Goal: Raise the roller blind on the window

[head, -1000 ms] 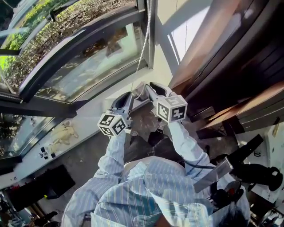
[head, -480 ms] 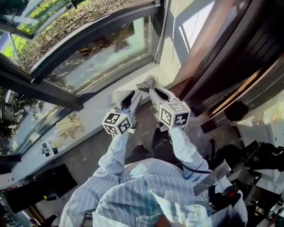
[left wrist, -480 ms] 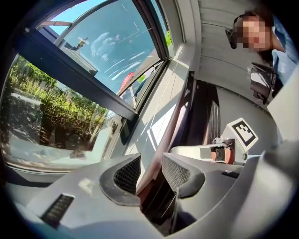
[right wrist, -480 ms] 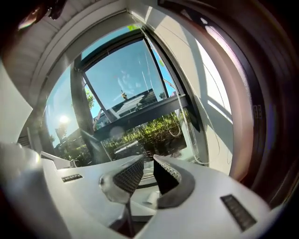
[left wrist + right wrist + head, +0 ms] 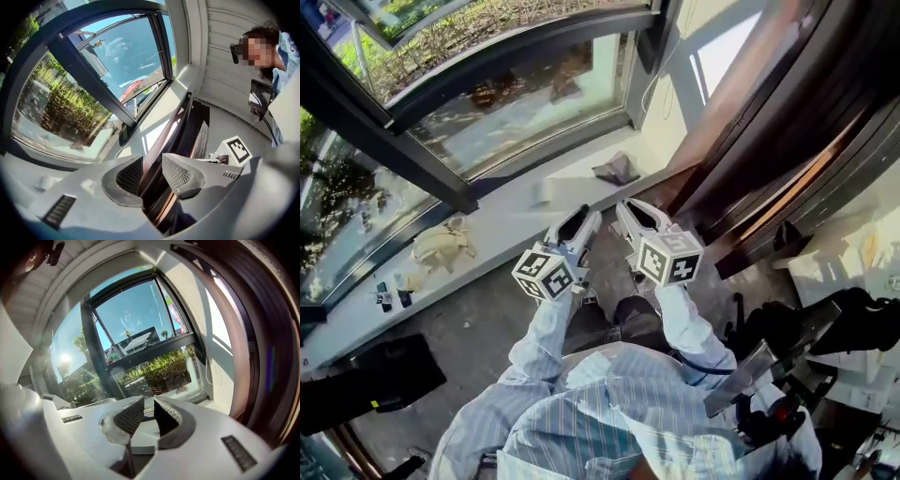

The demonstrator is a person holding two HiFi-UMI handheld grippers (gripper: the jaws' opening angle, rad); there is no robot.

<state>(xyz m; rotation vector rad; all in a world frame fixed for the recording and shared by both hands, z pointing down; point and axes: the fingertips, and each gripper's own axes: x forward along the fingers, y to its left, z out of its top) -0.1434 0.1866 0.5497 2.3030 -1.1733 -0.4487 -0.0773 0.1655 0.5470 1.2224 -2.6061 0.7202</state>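
The window (image 5: 516, 103) fills the upper left of the head view, and its glass shows bare. A thin blind cord (image 5: 645, 94) hangs at the window's right corner, also seen as a cord (image 5: 209, 369) in the right gripper view. The blind itself is out of sight. My left gripper (image 5: 586, 217) and right gripper (image 5: 630, 208) hover side by side over the floor, short of the sill (image 5: 506, 225) and well apart from the cord. The left gripper (image 5: 152, 171) has just opened its jaws and nothing is between them. The right gripper (image 5: 149, 413) stands open and empty.
A crumpled grey cloth (image 5: 617, 169) and a cream toy figure (image 5: 441, 246) lie on the sill. Dark wooden panelling (image 5: 769, 141) runs along the right. A black box (image 5: 375, 375) sits at the lower left, and black equipment (image 5: 844, 328) at the lower right.
Both grippers have drawn back from the window corner, where the cord hung right beside them, to a spot short of the sill. The cord now hangs free by the wall.
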